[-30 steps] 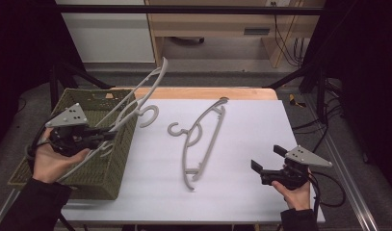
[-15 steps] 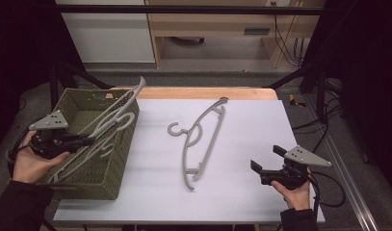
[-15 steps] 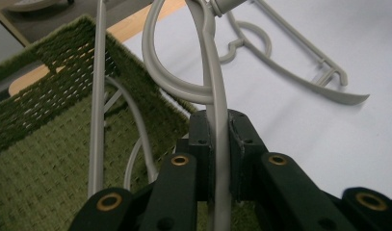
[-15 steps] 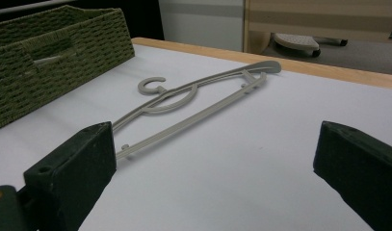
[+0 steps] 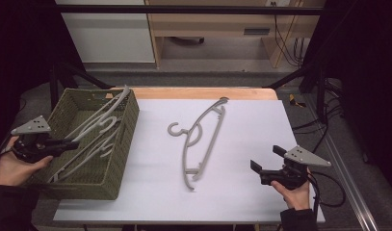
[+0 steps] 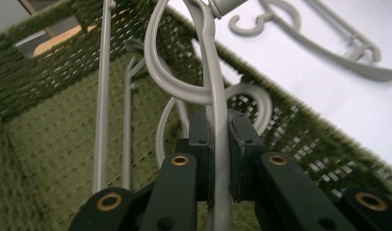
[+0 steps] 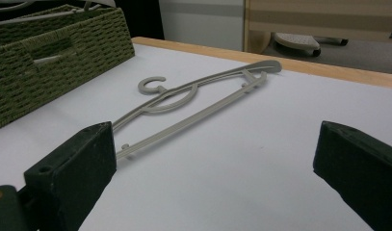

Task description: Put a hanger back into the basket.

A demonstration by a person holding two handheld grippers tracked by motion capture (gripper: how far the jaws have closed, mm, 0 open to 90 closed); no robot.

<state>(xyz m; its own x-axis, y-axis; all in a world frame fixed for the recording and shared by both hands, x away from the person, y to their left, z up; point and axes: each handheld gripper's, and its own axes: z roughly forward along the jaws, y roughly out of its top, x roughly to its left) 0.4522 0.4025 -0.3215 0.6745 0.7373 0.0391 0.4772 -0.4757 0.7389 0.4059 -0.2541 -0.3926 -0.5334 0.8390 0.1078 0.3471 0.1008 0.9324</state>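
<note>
In the high view, a green woven basket [image 5: 124,144] stands at the table's left with grey plastic hangers inside. My left gripper [image 5: 72,143] reaches over its near left rim, shut on the bar of one grey hanger [image 5: 101,111] that slopes up to the far rim. In the left gripper view the jaws [image 6: 217,126] pinch that bar [image 6: 214,82] above the basket floor [image 6: 49,144]. A second grey hanger [image 5: 202,137] lies flat mid-table. My right gripper [image 5: 263,161] rests open at the front right, apart from it; its view shows the hanger [image 7: 198,103] ahead of the open gripper [image 7: 215,175].
Another hanger [image 5: 99,150] lies lower in the basket. A wooden strip [image 5: 203,93] edges the table's far side, and a cable [image 5: 328,185] trails from the right gripper. The basket wall [image 7: 49,53] stands at the left in the right gripper view.
My left gripper has moved left and down, lowering the held hanger from above the basket rim into the basket. The right gripper and the table hanger have stayed put.
</note>
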